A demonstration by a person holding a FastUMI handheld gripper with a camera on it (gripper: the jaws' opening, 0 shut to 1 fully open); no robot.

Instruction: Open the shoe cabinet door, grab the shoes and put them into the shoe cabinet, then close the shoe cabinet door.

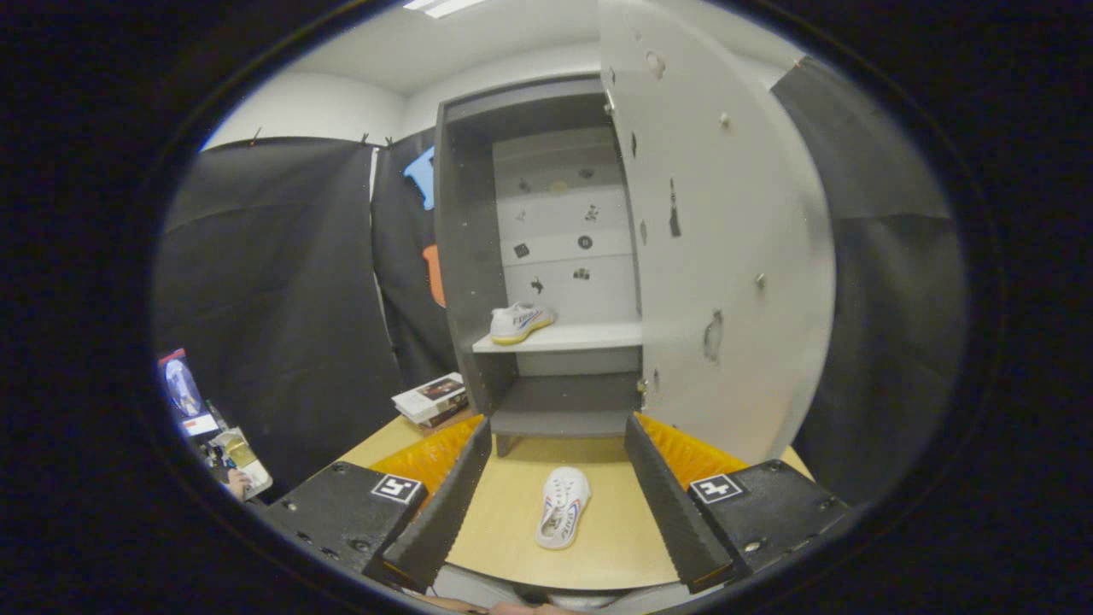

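Hand-held gripper (557, 495) spread wide, empty, white sneaker (563, 506) lying on the counter (512, 521) between its fingers. Probably light, soft-sided, easily crushed; best pinched across the midfoot or heel collar. Shoe cabinet (478, 282) open, door (726, 256) swung wide, second sneaker (520, 322) already on its white shelf (589, 336).
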